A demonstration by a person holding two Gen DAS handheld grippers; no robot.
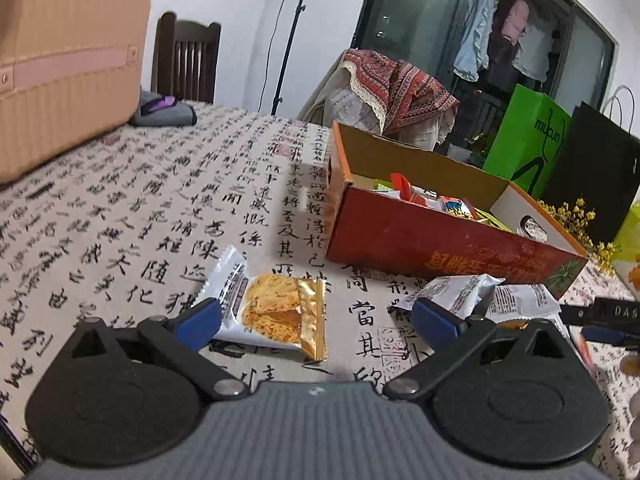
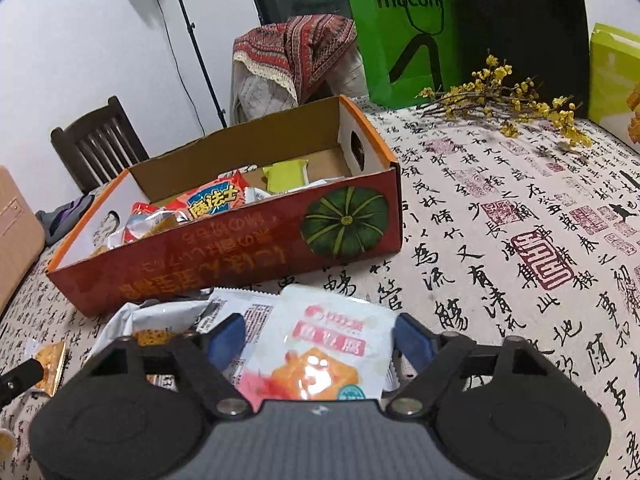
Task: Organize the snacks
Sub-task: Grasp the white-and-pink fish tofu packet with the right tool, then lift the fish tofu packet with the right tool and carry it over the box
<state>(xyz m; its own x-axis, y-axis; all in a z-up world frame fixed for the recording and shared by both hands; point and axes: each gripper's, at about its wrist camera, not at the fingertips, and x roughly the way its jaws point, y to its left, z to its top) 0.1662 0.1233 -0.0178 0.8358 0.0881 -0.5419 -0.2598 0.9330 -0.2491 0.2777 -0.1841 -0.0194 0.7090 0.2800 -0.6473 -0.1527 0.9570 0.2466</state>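
Calligraphy-printed cloth covers the table I'm working over, with a dark window and hanging clothes behind.

From my left wrist view, the left gripper hangs low over the cloth with its jaws wide apart and nothing between the pads. One gold-and-white snack packet lies flat on the cloth just beside the left blue fingertip, partly behind it. Near the right fingertip lie more white packets, overlapping one another. Beyond them stands the red box, open on top, already holding several wrappers. A peach case sits at the far left, a green bag and a black bag at the right.

From my right wrist view, the right gripper has a white-and-pink packet between its jaws. I can't tell whether the pads press on it or only flank it. That packet lies over other white packets on the cloth, just in front of the box, whose near wall shows a green pumpkin picture. Inside the box I see a red packet and a yellow-green one. A sprig of yellow flowers lies on the cloth by the green bag.
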